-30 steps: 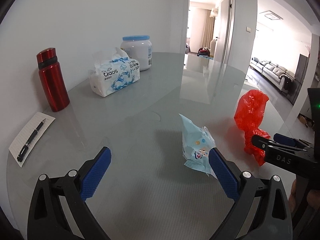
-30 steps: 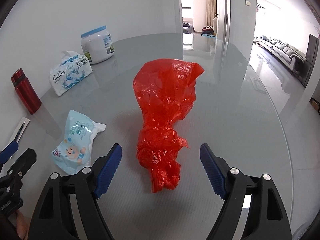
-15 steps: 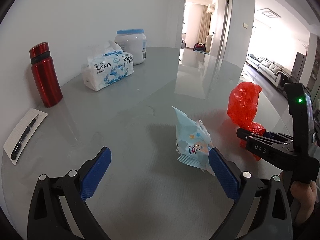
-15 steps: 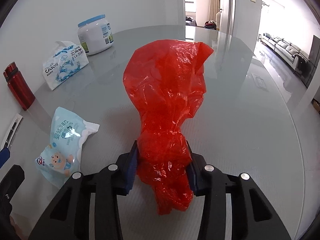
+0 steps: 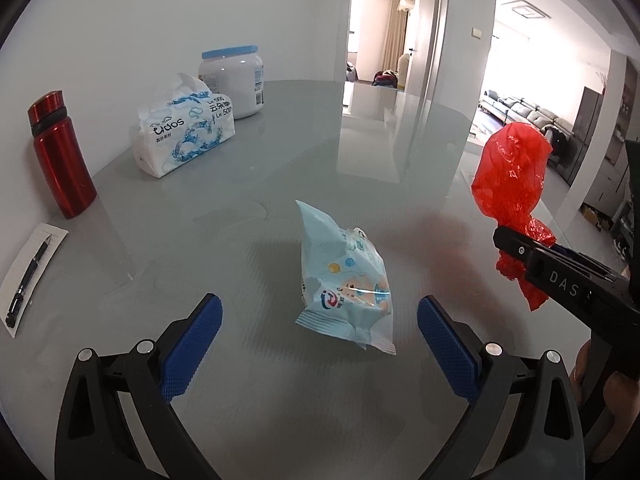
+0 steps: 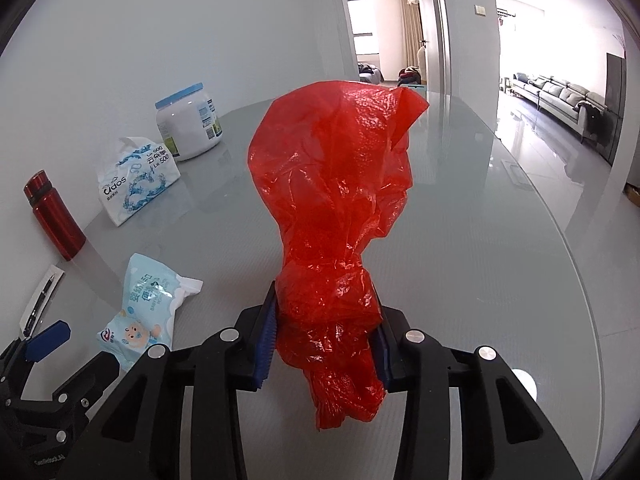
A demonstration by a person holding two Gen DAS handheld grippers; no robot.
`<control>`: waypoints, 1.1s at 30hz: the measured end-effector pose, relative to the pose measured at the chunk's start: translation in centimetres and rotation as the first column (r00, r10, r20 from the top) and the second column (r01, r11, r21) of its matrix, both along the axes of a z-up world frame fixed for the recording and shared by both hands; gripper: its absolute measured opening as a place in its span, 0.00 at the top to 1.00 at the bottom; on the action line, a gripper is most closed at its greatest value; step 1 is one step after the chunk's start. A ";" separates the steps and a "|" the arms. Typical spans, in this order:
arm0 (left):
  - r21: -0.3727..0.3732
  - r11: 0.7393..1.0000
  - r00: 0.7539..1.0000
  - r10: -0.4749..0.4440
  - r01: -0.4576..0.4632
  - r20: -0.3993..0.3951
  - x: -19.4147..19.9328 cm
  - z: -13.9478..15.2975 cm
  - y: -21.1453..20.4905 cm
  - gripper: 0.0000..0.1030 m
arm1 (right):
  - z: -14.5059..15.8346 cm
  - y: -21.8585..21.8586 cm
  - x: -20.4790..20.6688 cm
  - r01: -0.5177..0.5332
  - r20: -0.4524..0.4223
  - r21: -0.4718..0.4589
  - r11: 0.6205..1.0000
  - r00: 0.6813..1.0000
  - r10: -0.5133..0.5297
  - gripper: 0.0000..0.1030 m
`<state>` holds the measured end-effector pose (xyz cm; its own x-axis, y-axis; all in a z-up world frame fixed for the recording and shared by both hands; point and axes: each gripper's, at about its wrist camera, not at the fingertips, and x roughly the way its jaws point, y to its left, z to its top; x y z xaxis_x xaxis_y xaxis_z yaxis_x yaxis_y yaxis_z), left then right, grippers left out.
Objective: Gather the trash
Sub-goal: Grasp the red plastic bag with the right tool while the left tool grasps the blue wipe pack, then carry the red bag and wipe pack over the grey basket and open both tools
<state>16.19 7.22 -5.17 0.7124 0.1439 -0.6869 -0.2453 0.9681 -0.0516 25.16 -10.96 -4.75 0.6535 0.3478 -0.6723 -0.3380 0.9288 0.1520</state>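
Observation:
A crumpled light-blue wet-wipes wrapper point(image 5: 347, 276) lies on the grey glass table point(image 5: 200, 240), between and just ahead of the fingers of my open left gripper point(image 5: 320, 336). It also shows in the right wrist view point(image 6: 148, 304). My right gripper point(image 6: 324, 332) is shut on the twisted neck of a red plastic bag point(image 6: 336, 184) and holds it lifted above the table. The bag point(image 5: 510, 176) and the right gripper point(image 5: 520, 248) show at the right of the left wrist view. The left gripper point(image 6: 60, 344) shows at the lower left of the right wrist view.
A red metal bottle point(image 5: 60, 156), a tissue pack point(image 5: 184, 136) and a white jar with a blue lid point(image 5: 234, 80) stand along the wall at the left. A notepad with a pen point(image 5: 30, 276) lies near the left edge. The table's round edge point(image 6: 592, 280) curves at the right.
My right gripper has closed on the red bag's neck and lifted it off the table. My left gripper has shifted so the blue wrapper now sits between its open fingers.

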 end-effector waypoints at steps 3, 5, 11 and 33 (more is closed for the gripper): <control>0.017 1.000 1.000 0.006 -0.006 -0.028 1.4 -0.6 -0.3 0.07 | -0.1 -0.5 0.4 0.011 -0.012 0.027 1.000 1.000 -0.010 0.62; 0.021 1.000 0.999 0.006 -0.005 -0.049 2.3 -1.1 -0.5 0.07 | -0.2 -0.8 0.6 0.013 -0.028 0.060 0.998 1.000 -0.012 0.62; 0.014 1.000 0.995 -0.001 0.003 -0.103 4.4 -2.3 -0.7 0.09 | 0.1 -1.3 0.4 0.008 -0.029 0.095 0.995 1.000 -0.005 0.62; 0.089 0.996 1.000 0.007 -0.009 0.025 1.8 0.4 -1.7 0.46 | 0.3 -1.9 -0.8 0.044 0.031 0.098 0.994 0.998 -0.048 0.62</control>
